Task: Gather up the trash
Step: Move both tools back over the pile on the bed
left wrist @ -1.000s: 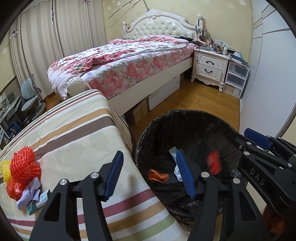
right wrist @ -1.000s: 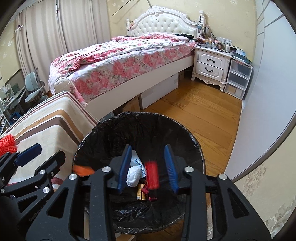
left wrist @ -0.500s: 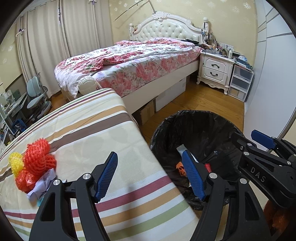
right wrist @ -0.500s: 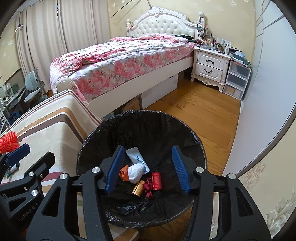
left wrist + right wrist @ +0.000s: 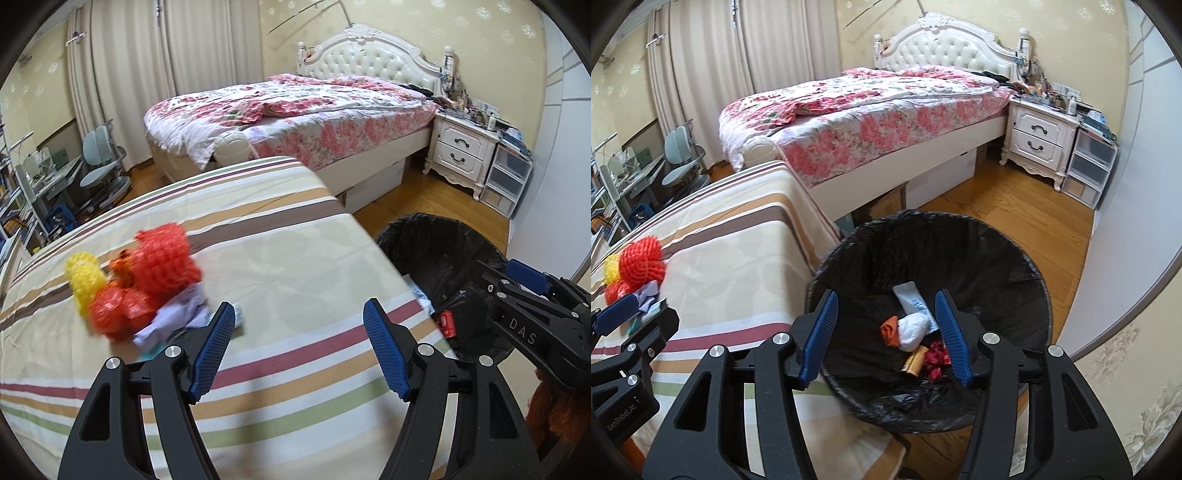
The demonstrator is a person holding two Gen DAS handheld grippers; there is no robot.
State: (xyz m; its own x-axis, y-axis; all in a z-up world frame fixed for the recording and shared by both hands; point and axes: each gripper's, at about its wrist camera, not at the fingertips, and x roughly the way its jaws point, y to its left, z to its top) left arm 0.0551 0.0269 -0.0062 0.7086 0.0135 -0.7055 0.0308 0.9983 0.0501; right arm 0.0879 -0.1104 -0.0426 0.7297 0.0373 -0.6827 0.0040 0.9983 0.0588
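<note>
The striped counter (image 5: pixel 280 266) fills most of the left view, and the black-lined trash bin (image 5: pixel 1027 280) stands just beside its edge, on the floor. In the bin are seen a white packet, a white wad, an orange scrap, a gold wrapper and a red can (image 5: pixel 447 322). What remains to be collected lies in one heap on the counter, well apart from the bin: red foam netting (image 5: pixel 162 258), yellow netting (image 5: pixel 84 280), crumpled pale paper (image 5: pixel 173 319) and a teal-edged wrapper half hidden beneath. The left tongs (image 5: pixel 299 350) are spread wide and empty, aimed just right of that heap; the right tongs (image 5: pixel 884 330) are likewise spread and empty, held over the bin. The step in hand is judged to be a reach for the heap. It would be done well if one springy net were taken across its middle, so that it is not squeezed out sideways, and if the paper were left for a separate grasp. "DAS" is read on the right tongs' body, "GenRobot.AI" on the left.
</note>
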